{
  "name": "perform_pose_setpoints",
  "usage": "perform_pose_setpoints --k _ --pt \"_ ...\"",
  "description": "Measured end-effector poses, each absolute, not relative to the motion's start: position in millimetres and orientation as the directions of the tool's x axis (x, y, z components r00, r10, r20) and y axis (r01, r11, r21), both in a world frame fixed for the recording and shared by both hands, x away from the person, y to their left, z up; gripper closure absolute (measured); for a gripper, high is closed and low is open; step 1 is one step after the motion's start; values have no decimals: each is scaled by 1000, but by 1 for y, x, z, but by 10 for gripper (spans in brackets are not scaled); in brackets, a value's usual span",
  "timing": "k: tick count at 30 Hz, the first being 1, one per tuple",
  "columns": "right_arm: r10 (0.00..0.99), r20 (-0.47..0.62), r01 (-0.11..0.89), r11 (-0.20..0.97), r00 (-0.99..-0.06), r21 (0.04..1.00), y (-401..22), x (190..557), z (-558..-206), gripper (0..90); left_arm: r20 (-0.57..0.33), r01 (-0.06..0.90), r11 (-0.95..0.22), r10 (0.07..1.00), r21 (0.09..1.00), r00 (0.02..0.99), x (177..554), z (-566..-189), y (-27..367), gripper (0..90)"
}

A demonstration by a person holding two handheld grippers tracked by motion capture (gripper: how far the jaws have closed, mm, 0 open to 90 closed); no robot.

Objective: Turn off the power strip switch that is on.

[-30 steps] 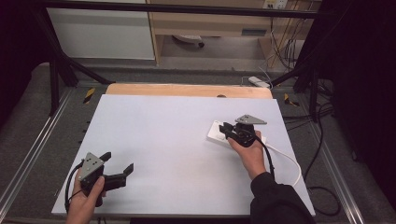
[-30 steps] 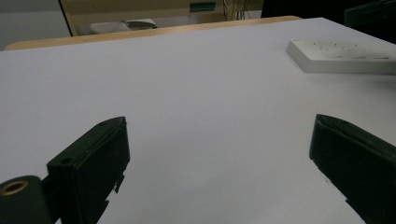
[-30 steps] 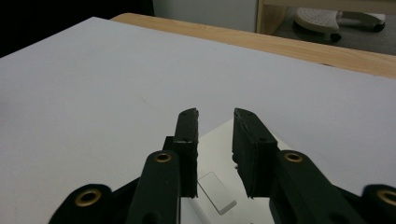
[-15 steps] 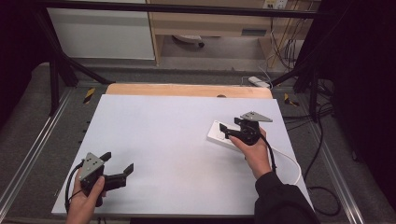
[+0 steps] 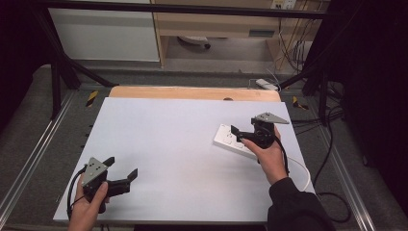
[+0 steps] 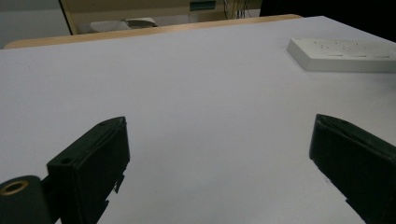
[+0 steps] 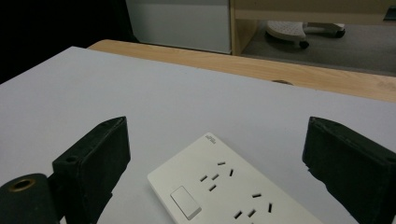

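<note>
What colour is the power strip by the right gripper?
White, with a white rocker switch; the power strip shows best in the right gripper view.

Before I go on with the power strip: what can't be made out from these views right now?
- Power strip: in the high view its near half is behind the right gripper and hand; the right gripper view cuts it off at the bottom edge.
- Its small printed mark in the right gripper view is too small to read.
- Its switch: on or off cannot be told.
- White cable: its far end passes behind the sleeve in the high view.
</note>
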State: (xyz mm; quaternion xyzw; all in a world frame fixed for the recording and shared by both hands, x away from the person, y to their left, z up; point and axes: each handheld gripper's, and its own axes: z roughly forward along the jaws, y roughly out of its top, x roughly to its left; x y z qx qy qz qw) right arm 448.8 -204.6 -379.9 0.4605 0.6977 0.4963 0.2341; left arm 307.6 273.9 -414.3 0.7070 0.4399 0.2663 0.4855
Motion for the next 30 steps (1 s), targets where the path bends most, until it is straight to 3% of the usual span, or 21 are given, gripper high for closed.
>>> perform_pose_setpoints --k 30 --pt "880 122 324 38 -458 945 -246 412 -364 24 -42 361 -149 882 921 470 308 -415 273 51"
